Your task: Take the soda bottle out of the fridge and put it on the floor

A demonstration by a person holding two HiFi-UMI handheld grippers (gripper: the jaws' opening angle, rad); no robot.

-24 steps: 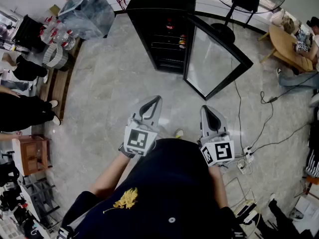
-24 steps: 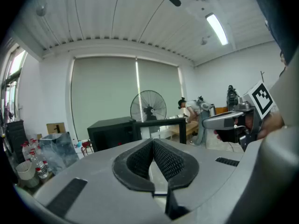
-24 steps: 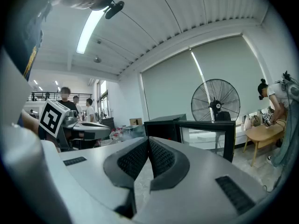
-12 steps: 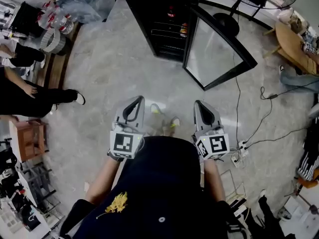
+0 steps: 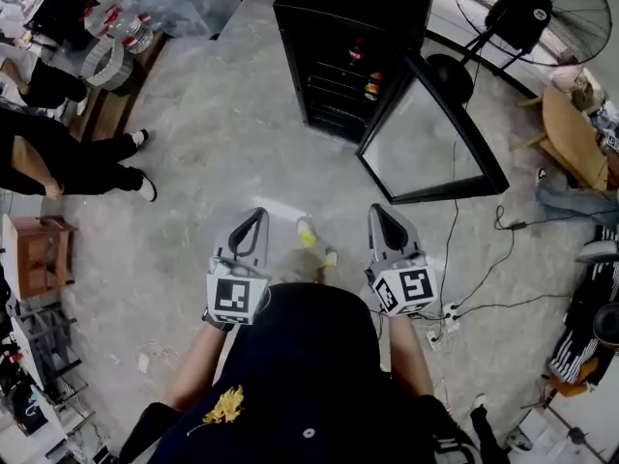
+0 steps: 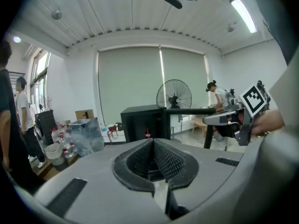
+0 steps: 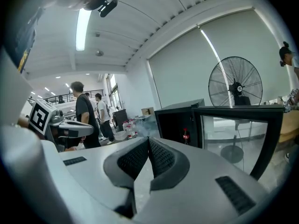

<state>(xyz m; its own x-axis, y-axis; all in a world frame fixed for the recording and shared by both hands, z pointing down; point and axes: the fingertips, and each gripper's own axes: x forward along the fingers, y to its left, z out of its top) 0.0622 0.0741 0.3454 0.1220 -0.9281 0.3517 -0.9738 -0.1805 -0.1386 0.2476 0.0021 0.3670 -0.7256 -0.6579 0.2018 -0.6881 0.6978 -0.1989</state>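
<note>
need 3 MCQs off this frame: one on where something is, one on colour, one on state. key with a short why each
1. Where is the soda bottle?
A) on the floor
B) inside the fridge
C) between the right gripper's jaws

2. What colour is the fridge's cabinet?
A) white
B) red
C) black

3. How does the fridge door stand?
A) swung open
B) shut
C) taken off and lying flat

Key:
1 B: the right gripper view shows it standing upright inside the cabinet.
2 C: the head view shows a black top and sides.
3 A: in the head view it hangs out to one side and the inside is exposed.
</note>
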